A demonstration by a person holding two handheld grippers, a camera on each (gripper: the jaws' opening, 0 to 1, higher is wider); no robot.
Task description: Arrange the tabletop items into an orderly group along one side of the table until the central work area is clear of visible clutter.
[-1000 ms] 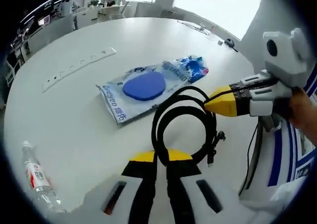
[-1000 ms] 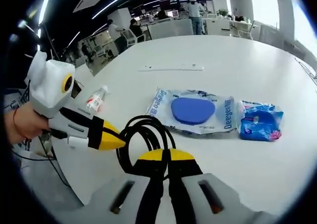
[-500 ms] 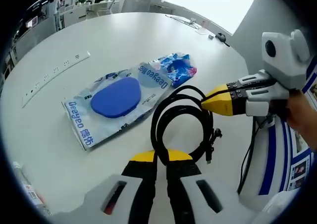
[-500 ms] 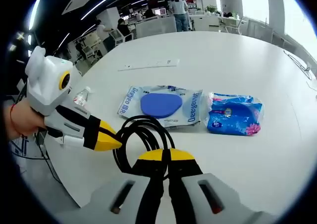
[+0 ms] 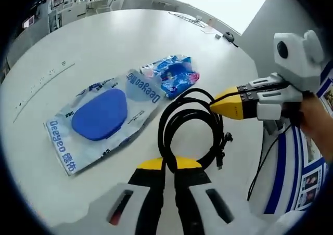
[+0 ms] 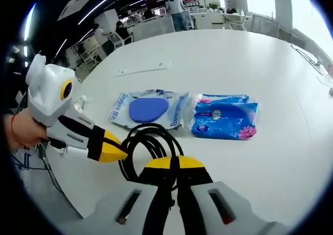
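Both grippers have carried the coiled black cable (image 5: 190,128) toward the two packets over the past second, so the packets now lie closer to the loop than before. Seen in the left gripper view, the left gripper (image 5: 169,167) has its yellow-tipped jaws closed on the near side of the coil, while the right gripper (image 5: 229,102) enters from the right with its jaws pinched on the far side of the loop. Seen in the right gripper view, the right gripper (image 6: 170,166) clamps the cable (image 6: 148,144) at its lower edge, and the left gripper (image 6: 112,152) grips it from the left, a hand (image 6: 21,133) behind it. On the round white table (image 5: 119,42) a clear packet (image 5: 99,118) holding a blue oval pad lies flat beside a blue tissue pack (image 5: 171,74), the two touching or nearly so. A power strip (image 6: 143,68) sits well beyond them. The cable's plug ends (image 5: 222,152) hang near the table's edge.
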